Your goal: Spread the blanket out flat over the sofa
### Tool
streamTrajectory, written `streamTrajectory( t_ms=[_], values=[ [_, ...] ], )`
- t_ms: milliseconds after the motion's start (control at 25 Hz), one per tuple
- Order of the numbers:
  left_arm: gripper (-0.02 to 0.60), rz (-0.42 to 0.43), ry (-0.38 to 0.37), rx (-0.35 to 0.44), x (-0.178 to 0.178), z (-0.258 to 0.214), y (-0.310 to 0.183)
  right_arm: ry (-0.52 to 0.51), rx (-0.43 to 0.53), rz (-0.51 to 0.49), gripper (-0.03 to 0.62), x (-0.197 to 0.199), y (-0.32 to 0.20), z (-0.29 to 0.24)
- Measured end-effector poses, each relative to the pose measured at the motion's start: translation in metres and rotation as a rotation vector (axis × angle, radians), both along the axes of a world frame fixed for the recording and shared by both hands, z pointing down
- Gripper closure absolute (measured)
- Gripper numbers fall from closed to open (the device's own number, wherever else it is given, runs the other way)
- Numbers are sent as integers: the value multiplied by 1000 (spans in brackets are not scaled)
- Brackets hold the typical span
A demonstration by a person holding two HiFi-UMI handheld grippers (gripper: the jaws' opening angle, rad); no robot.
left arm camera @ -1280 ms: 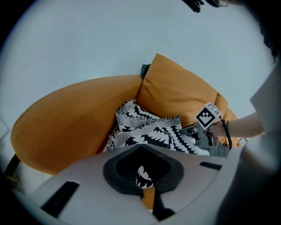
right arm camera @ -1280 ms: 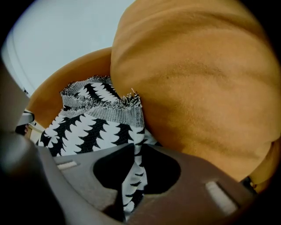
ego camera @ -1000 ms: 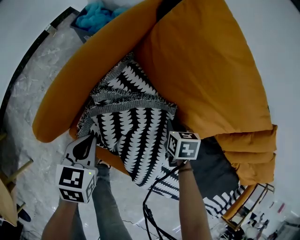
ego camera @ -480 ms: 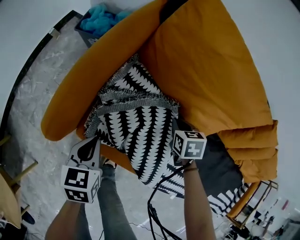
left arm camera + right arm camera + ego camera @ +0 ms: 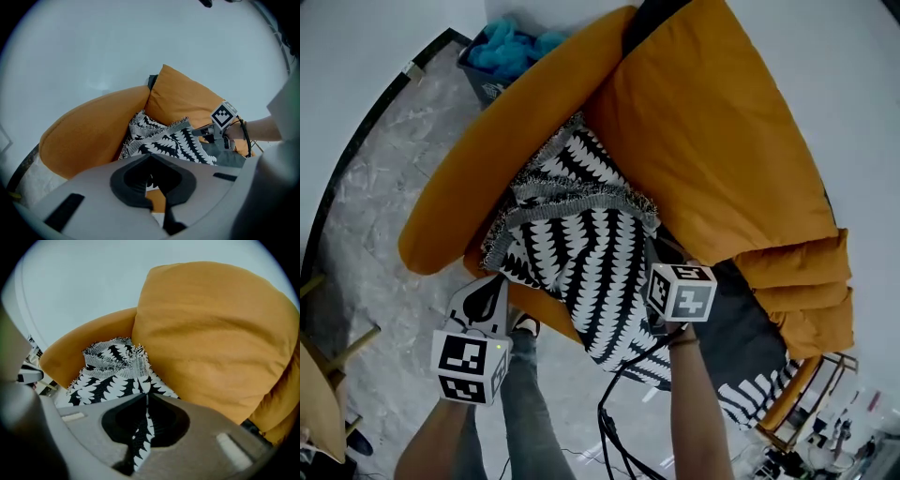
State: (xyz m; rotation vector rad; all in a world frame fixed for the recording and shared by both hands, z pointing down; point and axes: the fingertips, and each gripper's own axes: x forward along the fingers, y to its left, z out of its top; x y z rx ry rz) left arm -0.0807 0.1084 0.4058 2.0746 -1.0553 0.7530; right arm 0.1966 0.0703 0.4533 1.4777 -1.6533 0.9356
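Two tools work at one blanket (image 5: 572, 253), black and white in a toothed pattern with a grey fringed border. It lies bunched in the middle of the head view, in the corner of the orange sofa (image 5: 516, 131), between the curved armrest and the big back cushion (image 5: 712, 141). Its lower part hangs over the front edge of the seat.

The left tool (image 5: 150, 155) has its jaws together at the blanket's lower left corner, and a scrap of the patterned cloth shows in the slit between them, so it looks clamped on that corner. The right tool (image 5: 146, 397) is clamped on the blanket's right side. In the right gripper view a narrow fold of the cloth runs straight down through its closed jaws.

At lower right of the head view a dark grey cloth (image 5: 741, 347) with white stripes covers the seat beside the blanket. Black cables (image 5: 614, 422) trail down below the right forearm. A bin of blue fabric (image 5: 511, 47) stands on the grey marbled floor (image 5: 384, 216) at upper left, just behind the armrest.
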Motion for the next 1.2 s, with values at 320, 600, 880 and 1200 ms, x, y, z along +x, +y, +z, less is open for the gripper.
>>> streamTrajectory(
  t_ms=[320, 600, 880, 1200],
  values=[
    [591, 6, 14, 6, -25, -6, 12, 4, 30, -6, 576, -28, 8, -20],
    [591, -7, 17, 18, -54, -27, 20, -22, 42, -26, 576, -63, 15, -47],
    [591, -6, 15, 38, -91, -43, 25, -28, 66, -20, 576, -96, 15, -71],
    [591, -21, 13, 44, -134, -55, 38, -10, 79, -36, 576, -133, 28, -95]
  ],
)
